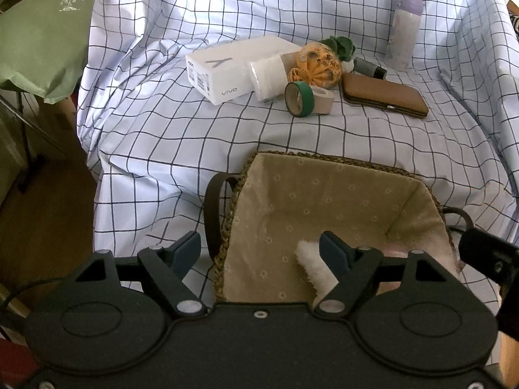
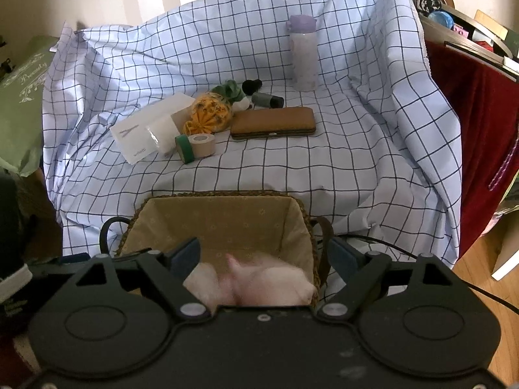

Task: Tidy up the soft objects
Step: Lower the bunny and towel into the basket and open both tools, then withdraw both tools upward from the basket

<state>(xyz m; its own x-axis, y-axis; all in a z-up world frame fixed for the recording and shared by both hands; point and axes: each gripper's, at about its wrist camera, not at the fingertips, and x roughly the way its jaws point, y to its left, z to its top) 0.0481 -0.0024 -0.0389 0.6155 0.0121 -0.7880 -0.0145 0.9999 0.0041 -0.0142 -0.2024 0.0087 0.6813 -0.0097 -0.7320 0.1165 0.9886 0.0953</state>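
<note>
My woven basket (image 2: pixel 305 214), fabric-lined, holds a pale pink fluffy plush (image 2: pixel 272 280) at its near end; an orange pumpkin cushion (image 2: pixel 211 113) sits among the clutter beyond.

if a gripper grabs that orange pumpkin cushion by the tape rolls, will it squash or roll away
The orange pumpkin cushion looks stuffed and stitched into puffy segments, so it would probably squash under the fingers, not resist. Its rounded shape might let it roll, but the white box and brown case on either side should limit that. It is likely light for its size.
</note>
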